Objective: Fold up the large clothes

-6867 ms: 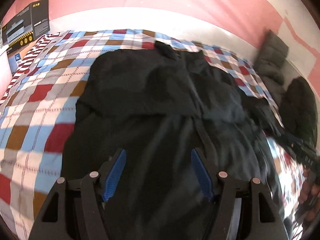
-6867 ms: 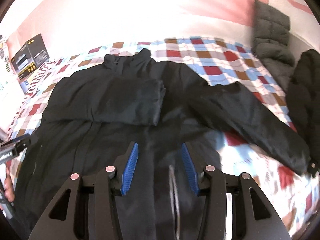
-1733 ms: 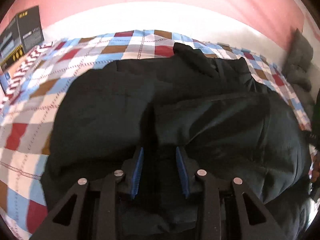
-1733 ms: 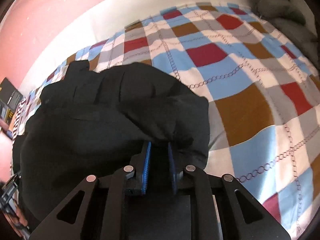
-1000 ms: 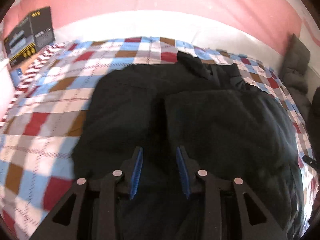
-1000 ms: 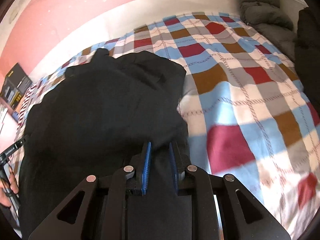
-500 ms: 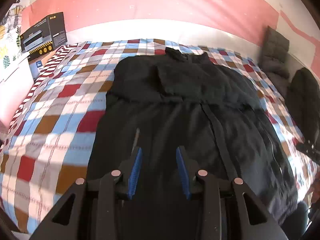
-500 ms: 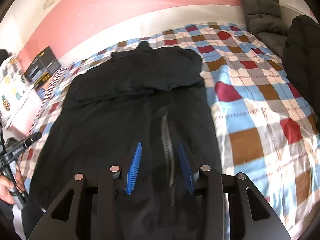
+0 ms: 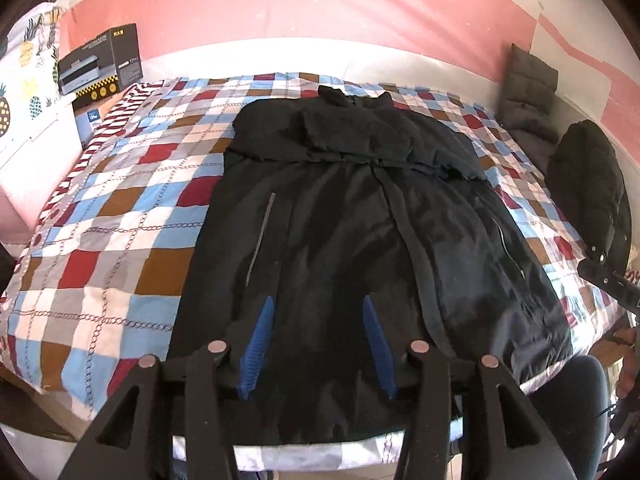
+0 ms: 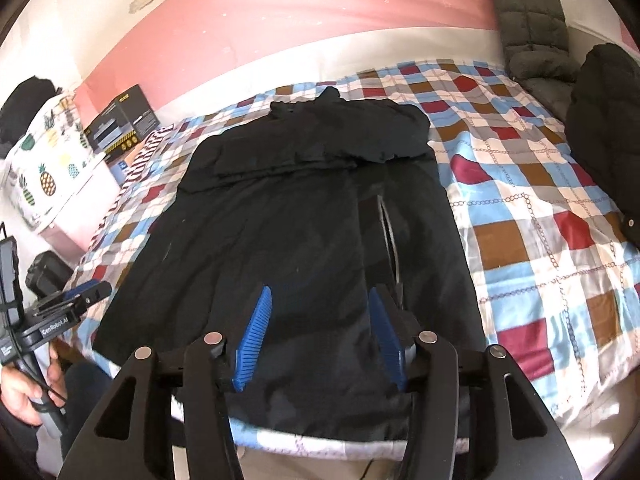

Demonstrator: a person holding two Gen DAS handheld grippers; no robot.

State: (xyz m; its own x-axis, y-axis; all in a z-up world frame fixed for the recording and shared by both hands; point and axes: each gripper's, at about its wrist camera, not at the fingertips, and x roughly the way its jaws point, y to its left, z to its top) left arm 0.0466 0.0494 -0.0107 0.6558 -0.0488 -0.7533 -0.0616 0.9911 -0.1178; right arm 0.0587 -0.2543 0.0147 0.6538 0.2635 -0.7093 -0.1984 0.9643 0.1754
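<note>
With both sleeves folded across the black coat (image 9: 360,220), my left gripper (image 9: 316,344) and right gripper (image 10: 320,336), jaws opening and empty, hover over its near hem (image 10: 328,412); next, grasp it and fold upward.

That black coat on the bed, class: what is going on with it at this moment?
A person holding a gripper in each hand is folding the black coat spread on the checked bedspread. Both sleeves already lie folded across the chest. The left gripper and right gripper hover above the hem, jaws opening, gripping nothing.

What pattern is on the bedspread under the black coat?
The bedspread is checked in red, brown, light blue and white, with chain lines. It shows best in the right wrist view.
</note>
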